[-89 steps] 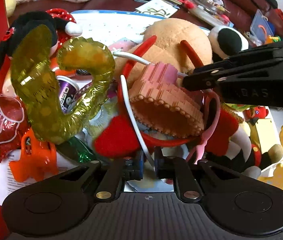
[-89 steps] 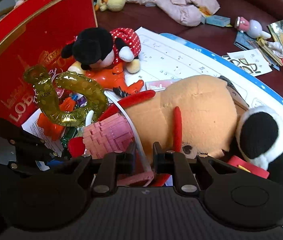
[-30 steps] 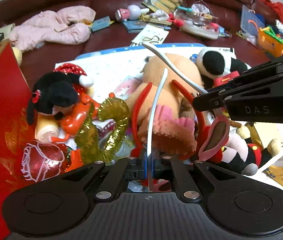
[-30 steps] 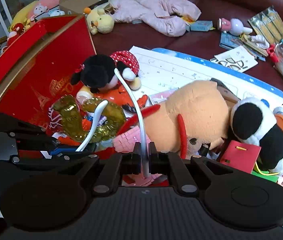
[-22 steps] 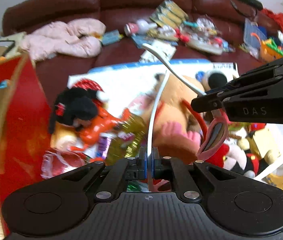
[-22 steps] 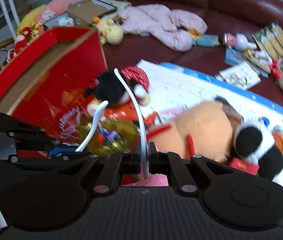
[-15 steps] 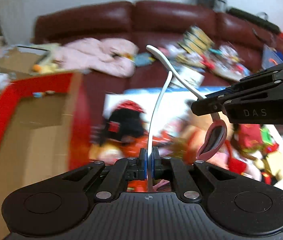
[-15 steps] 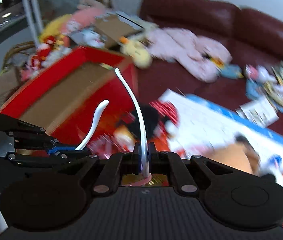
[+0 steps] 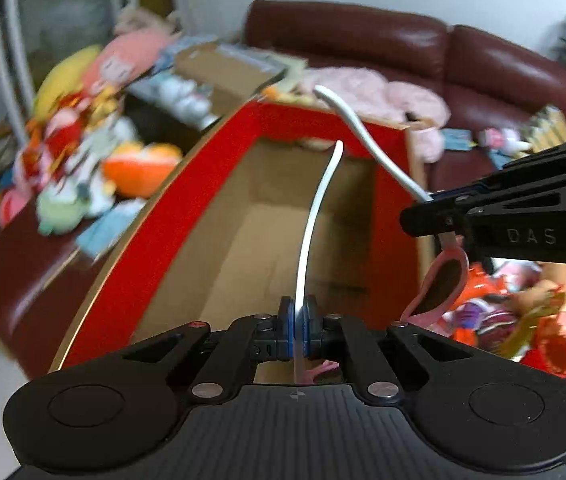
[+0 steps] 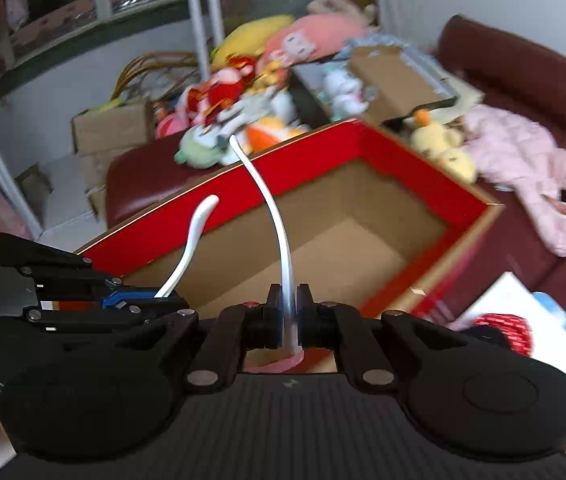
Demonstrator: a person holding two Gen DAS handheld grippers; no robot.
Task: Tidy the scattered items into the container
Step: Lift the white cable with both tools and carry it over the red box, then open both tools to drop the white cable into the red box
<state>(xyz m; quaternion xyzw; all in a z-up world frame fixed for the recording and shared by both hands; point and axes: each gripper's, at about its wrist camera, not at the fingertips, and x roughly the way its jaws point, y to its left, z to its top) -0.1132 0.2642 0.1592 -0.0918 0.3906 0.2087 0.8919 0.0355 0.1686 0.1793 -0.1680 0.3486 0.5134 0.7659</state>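
Note:
A pair of pink sunglasses (image 9: 443,280) with white temple arms hangs between my two grippers. My left gripper (image 9: 298,320) is shut on one white arm (image 9: 315,216). The other white arm (image 10: 279,216) is pinched in my right gripper (image 10: 289,312), which is shut and enters the left wrist view from the right (image 9: 415,220). In the right wrist view the left gripper (image 10: 143,300) sits at the lower left. Both grippers hover over the open red box (image 9: 219,184), whose brown cardboard inside (image 10: 343,248) looks bare.
A heap of plush toys (image 9: 83,152) lies left of the box. A pink jacket (image 10: 531,160) and a yellow duck (image 10: 439,144) lie on the dark red sofa (image 9: 483,68) behind it. More toys (image 9: 543,308) remain at the right; cardboard boxes (image 10: 111,128) stand behind.
Both grippers have carried the sunglasses up and to the left, from above the toy pile to over the open red box. Both stayed shut on the white arms.

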